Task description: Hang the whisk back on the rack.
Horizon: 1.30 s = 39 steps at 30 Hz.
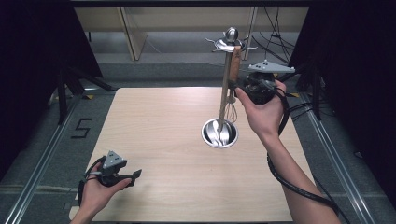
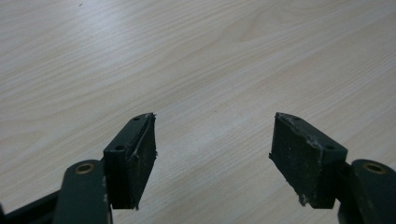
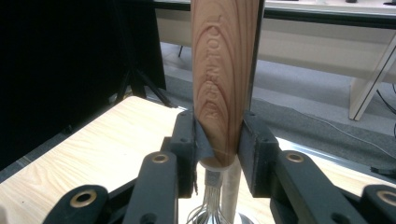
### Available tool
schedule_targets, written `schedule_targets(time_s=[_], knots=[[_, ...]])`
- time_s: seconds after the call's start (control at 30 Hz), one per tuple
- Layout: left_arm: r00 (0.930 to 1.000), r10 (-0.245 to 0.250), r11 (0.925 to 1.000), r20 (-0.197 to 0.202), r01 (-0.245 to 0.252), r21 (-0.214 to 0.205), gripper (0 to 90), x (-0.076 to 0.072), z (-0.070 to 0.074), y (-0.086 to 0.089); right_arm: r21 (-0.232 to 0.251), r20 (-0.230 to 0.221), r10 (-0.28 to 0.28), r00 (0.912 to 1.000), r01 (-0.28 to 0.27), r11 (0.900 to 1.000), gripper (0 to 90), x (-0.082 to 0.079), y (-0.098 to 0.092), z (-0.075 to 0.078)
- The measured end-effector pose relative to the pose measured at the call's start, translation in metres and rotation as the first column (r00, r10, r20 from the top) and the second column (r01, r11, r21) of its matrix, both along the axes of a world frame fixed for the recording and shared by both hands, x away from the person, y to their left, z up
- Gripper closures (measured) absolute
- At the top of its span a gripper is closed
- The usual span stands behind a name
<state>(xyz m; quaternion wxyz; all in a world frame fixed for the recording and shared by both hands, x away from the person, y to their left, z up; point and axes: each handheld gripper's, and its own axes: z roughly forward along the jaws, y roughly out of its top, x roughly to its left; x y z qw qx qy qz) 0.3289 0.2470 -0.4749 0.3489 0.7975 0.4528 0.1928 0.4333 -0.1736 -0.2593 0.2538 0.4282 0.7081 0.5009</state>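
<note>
right gripper clamping whisk handle (upright)

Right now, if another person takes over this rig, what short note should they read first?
Right gripper: shut on the whisk's wooden handle, held upright beside the stand's pole.
Left gripper: open, holding nothing, over the table near its front left corner.
Stand: its round base sits on the table right of centre; hooks at the top.
Done: whisk gripped and raised near the hooks. Whether it already hangs on a hook, I cannot tell.
Left: probably check the hook, then open the right gripper and draw back.
</note>
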Motion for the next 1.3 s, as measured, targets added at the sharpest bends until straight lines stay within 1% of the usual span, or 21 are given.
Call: schedule_targets(time_s=[0.03, 0.07, 0.1, 0.17, 0.2, 0.23, 0.27, 0.53, 0.57, 0.63, 0.67, 0.73, 0.77, 0.8, 0.83, 0.97, 1.07, 1.1, 1.17, 1.2, 1.3], knots=[[1.0, 0.007, 0.9997, 0.007, -0.007, -0.023, 30.5, 0.0, -0.0009, -0.0012, -0.011, 0.008, 0.0, 1.0, 0.0, 0.9999, 70.4, 0.0011, 0.0002, -0.0006], [1.0, 0.006, 0.9997, 0.006, -0.006, -0.022, 30.5, 0.0, -0.0009, -0.0011, -0.011, 0.008, 0.0, 1.0, 0.0, 0.9999, 70.4, 0.0011, 0.0002, -0.0006], [0.9995, -0.029, 0.9991, -0.012, 0.029, 0.029, 30.5, 0.0003, 0.0015, 0.0026, -0.016, 0.01, 0.003, 0.9999, -0.003, 0.9999, 70.4, 0.0019, 0.0006, -0.0009], [0.9995, -0.029, 0.9991, -0.012, 0.029, 0.029, 30.5, 0.0003, 0.0016, 0.0027, -0.02, 0.021, 0.004, 0.9998, -0.003, 0.9998, 70.4, 0.0026, 0.0003, -0.0011], [0.9999, 0.01, 0.9998, 0.006, -0.01, -0.017, 30.5, 0.0, -0.0007, -0.0012, -0.019, 0.027, 0.009, 0.9996, -0.008, 0.9998, 70.4, 0.0034, 0.0004, -0.0014], [0.9999, 0.014, 0.9998, 0.006, -0.014, -0.01, 30.5, 0.0002, -0.0009, -0.0009, -0.013, 0.01, 0.01, 0.9999, -0.01, 0.9999, 70.4, 0.0028, 0.0012, -0.0012], [0.9999, 0.014, 0.9998, 0.005, -0.014, -0.012, 30.5, 0.0001, -0.0009, -0.001, -0.027, 0.026, 0.006, 0.9997, -0.005, 0.9996, 70.4, 0.0035, 0.0004, -0.0013], [1.0, 0.006, 0.9997, 0.006, -0.006, -0.025, 30.5, 0.0, -0.0011, -0.0012, -0.036, 0.005, -0.007, 1.0, 0.007, 0.9993, 70.4, 0.0028, 0.0037, -0.0058], [1.0, 0.004, 0.9997, 0.006, -0.004, -0.023, 30.5, -0.0001, -0.001, -0.0011, -0.057, 0.016, -0.002, 0.9999, 0.003, 0.9984, 70.3, 0.0041, 0.0031, -0.008], [1.0, -0.001, 0.9998, 0.004, 0.001, -0.019, 30.5, -0.0001, -0.0008, -0.0008, -0.059, 0.02, -0.003, 0.9998, 0.004, 0.9983, 70.3, 0.004, 0.0028, -0.0081], [0.9999, -0.015, 0.9998, -0.006, 0.015, 0.009, 30.5, 0.0001, 0.0005, 0.0011, -0.061, 0.028, -0.002, 0.9996, 0.004, 0.9981, 70.3, 0.0042, 0.003, -0.0087], [1.0, -0.002, 0.9999, 0.001, 0.002, -0.012, 30.5, 0.0, -0.0005, -0.0004, -0.077, 0.041, -0.001, 0.9992, 0.004, 0.997, 70.2, 0.0039, 0.0026, -0.0084], [0.9995, -0.028, 0.9992, -0.012, 0.028, 0.028, 30.5, 0.0002, 0.0014, 0.0026, -0.071, 0.037, -0.012, 0.9992, 0.015, 0.9974, 70.0, 0.0029, 0.0039, -0.0094], [0.9995, -0.028, 0.9992, -0.012, 0.028, 0.028, 30.5, 0.0002, 0.0014, 0.0026, -0.071, 0.037, -0.012, 0.9992, 0.015, 0.9974, 70.0, 0.0029, 0.0039, -0.0094], [0.9999, 0.012, 0.9999, 0.007, -0.012, -0.003, 30.5, 0.0002, -0.0008, -0.0006, -0.084, 0.051, -0.013, 0.9986, 0.017, 0.9963, 69.9, 0.0027, 0.0035, -0.0094], [1.0, 0.007, 0.9999, 0.004, -0.007, -0.01, 30.5, 0.0001, -0.0008, -0.0004, -0.096, 0.063, -0.01, 0.9979, 0.016, 0.9952, 68.2, 0.0007, 0.0051, -0.0099], [0.9999, 0.01, 0.9999, 0.001, -0.01, -0.009, 30.5, 0.0, -0.0006, -0.0003, -0.109, 0.085, -0.002, 0.9964, 0.011, 0.994, 66.3, 0.0002, 0.0055, -0.0094], [0.9999, -0.01, 0.9999, -0.008, 0.01, 0.009, 30.5, -0.0002, 0.0009, 0.0015, -0.111, 0.088, -0.002, 0.9961, 0.012, 0.9938, 64.0, -0.0019, 0.0072, -0.0087], [0.9998, -0.015, 0.9998, -0.008, 0.015, 0.014, 30.5, 0.0, 0.0011, 0.0019, -0.117, 0.104, -0.003, 0.9946, 0.015, 0.993, 63.1, -0.0021, 0.0072, -0.0088], [0.9999, -0.014, 0.9998, -0.008, 0.014, 0.012, 30.5, -0.0001, 0.0011, 0.0017, -0.139, 0.118, 0.011, 0.993, 0.006, 0.9902, 61.8, -0.002, 0.0059, -0.0077], [0.9999, -0.013, 0.9998, -0.009, 0.013, 0.013, 30.5, -0.0003, 0.0012, 0.0019, -0.144, 0.133, 0.009, 0.9911, 0.01, 0.9896, 57.8, -0.0038, 0.0053, -0.0075]])
